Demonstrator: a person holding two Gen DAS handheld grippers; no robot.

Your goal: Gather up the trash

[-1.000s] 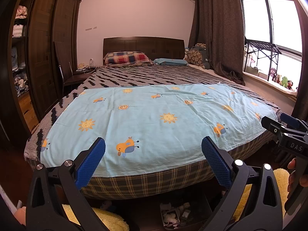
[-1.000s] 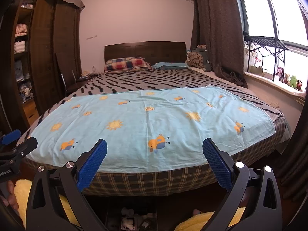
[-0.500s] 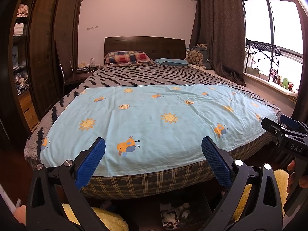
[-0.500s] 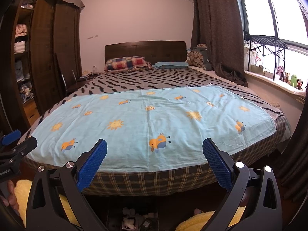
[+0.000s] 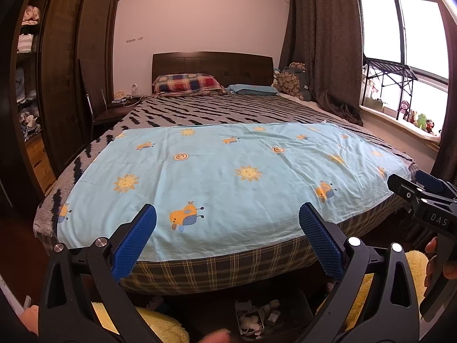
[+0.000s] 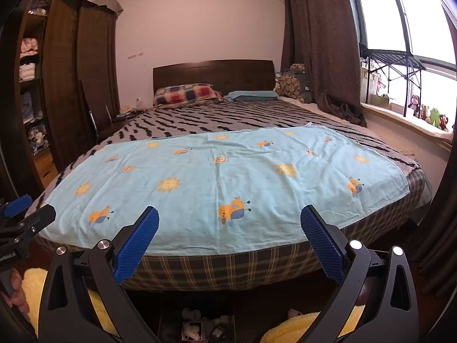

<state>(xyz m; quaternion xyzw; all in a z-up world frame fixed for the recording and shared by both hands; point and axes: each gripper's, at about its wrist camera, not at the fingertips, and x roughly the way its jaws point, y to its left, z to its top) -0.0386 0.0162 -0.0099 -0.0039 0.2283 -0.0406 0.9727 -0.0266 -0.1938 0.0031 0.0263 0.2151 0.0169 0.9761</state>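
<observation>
At the right edge of the left wrist view, white letters "DAS" stand on the black body of the right gripper [image 5: 428, 197]. At the left edge of the right wrist view, small white lettering on the black body of the left gripper [image 6: 20, 223] is cut off by the frame; it seems to end in "Robot.AI". No other writing is legible.
</observation>
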